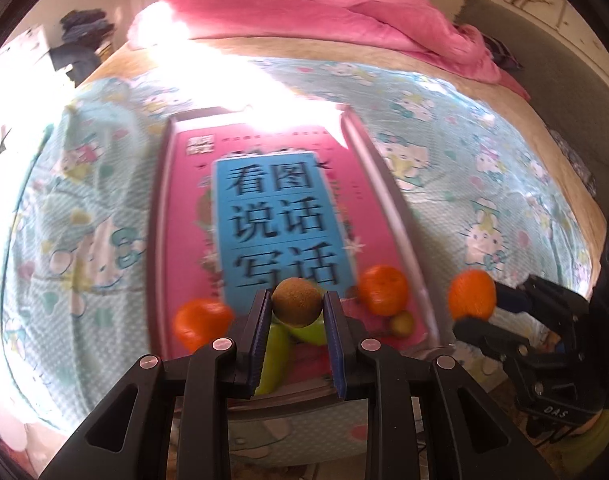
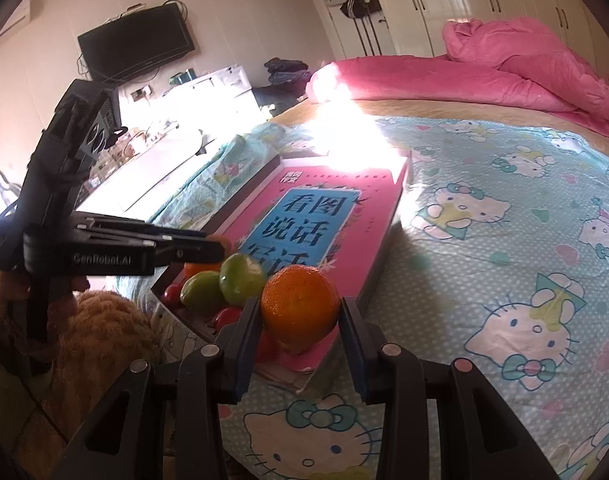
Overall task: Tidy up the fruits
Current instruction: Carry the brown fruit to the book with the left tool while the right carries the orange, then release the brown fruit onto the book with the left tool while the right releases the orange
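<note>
While my left claw [image 1: 297, 307] squeezes a brown kiwi [image 1: 297, 302] tight between its pads, my right claw [image 2: 300, 316] holds an orange [image 2: 300, 307], a bit wider. Just under my left claw lie green fruits [image 1: 280, 344]. Beside it on each side sits another orange [image 1: 383, 290] [image 1: 200, 322]. All of them rest on a pink book [image 1: 184, 240], which lies on the cat bedsheet [image 1: 464, 168].

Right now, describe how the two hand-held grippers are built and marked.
Both are black plastic with silver rivets and blue ribbed pads. The left hand-held gripper shows white "GenRobot.AI" lettering on its side in the right wrist view. The right hand-held gripper bears small "DAS" lettering in the left wrist view.
</note>
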{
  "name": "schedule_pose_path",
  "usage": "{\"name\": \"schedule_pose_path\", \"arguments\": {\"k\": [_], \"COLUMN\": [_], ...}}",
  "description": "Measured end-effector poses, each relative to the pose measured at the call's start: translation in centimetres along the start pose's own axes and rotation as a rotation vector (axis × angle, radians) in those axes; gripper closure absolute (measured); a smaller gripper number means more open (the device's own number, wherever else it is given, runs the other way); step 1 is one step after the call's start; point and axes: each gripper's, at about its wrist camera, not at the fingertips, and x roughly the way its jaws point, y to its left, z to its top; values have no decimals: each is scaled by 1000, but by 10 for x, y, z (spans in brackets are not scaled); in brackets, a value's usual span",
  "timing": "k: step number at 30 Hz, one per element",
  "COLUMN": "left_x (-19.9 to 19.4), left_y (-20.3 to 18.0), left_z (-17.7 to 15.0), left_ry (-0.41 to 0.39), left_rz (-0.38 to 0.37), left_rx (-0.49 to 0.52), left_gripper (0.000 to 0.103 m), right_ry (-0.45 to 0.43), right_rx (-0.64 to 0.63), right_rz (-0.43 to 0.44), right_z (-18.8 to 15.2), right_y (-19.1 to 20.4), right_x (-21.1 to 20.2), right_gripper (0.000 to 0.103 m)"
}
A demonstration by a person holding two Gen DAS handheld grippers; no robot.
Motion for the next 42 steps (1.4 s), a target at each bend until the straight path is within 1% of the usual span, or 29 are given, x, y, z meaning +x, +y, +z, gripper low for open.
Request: {"name": "schedule_pose_path", "arguments": {"k": [5,11,17,25,28,34,39,42], "left_x": [3,6,11,21,26,27,27,27], "left_y": [22,37,35,22,18,23,25,25], "left_z": [-4,-7,-6,-5,-4,-4,-4,-4], "left_ry": [2,9,6,14,16,14,15,15], "left_rz": [23,18,16,2,16,-12,-13,-14], "left_rx": [-53,-93,-89,-56,-47,-71,-75,-75], "left_gripper": [76,76,76,76,76,76,76,76], "right_ry": [36,63,71,64,63,62,57,58], "right_rx": [-32,-76,-124,-113,-121,-134,-114,-103], "right_rz": [7,3,-21,-33,-37,-42,-43,-41], "right_z": [-6,-9,-11,-8,-7,-10,-10,-10], "right_y": [11,22,30,28,31,32,27,25], "right_x": [12,24,31,36,40,40,35,33], "right_gripper": [63,63,63,63,63,63,62,59]}}
